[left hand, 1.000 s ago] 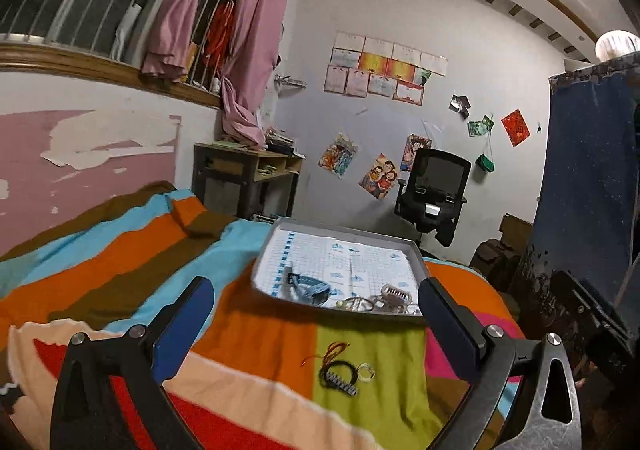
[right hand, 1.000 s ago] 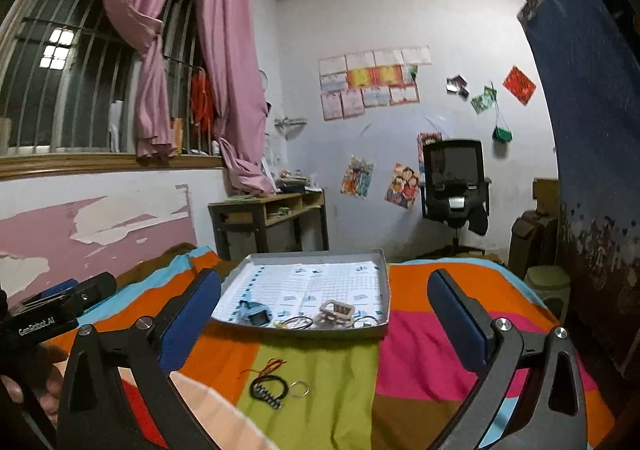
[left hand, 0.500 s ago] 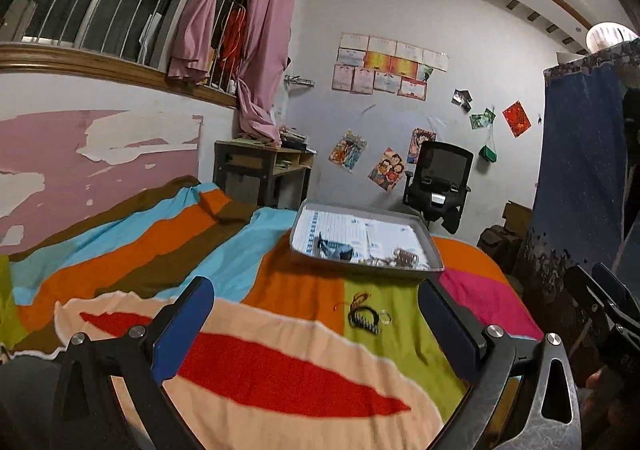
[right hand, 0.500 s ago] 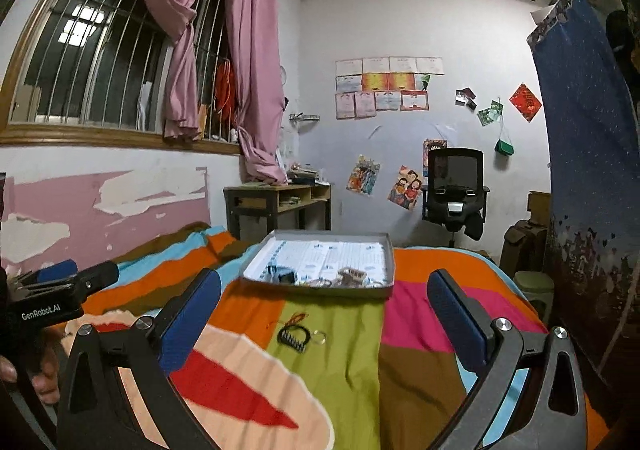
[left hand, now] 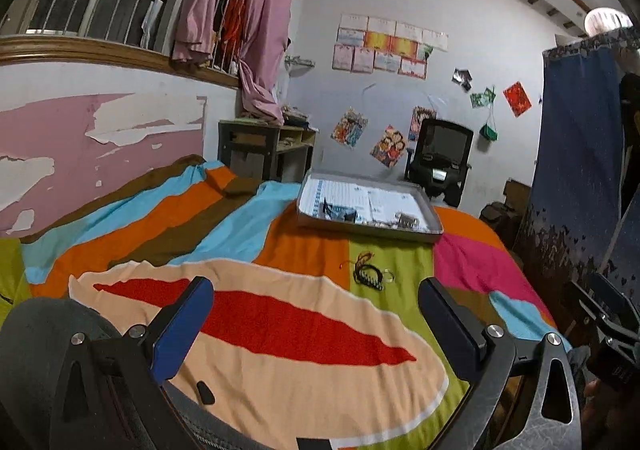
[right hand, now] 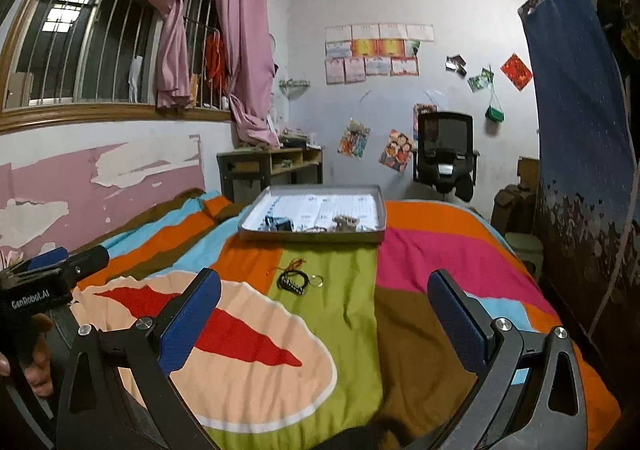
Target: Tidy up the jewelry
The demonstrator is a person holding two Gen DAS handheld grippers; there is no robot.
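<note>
Both grippers have pulled way back vs 1 s ago — tray and loose pieces now sit much farther off in both views. Left gripper (left hand: 316,314): jaws spread wide, nothing between the blue pads. Right gripper (right hand: 324,306): same, spread and empty.

Mid-distance on the striped multicolour bedspread (right hand: 416,330): black beaded bracelet (right hand: 293,280) w/ a thin metal ring (right hand: 317,280) just beside it, on the green stripe, not collected yet.

Beyond: shallow grey rectangular tray (right hand: 310,235) w/ a few pieces along its near edge, a blue-dark item (right hand: 279,224) among them.

Read: retreat, not approach — either a reset or stopping w/ the bracelet cluster left outside the tray.
</note>
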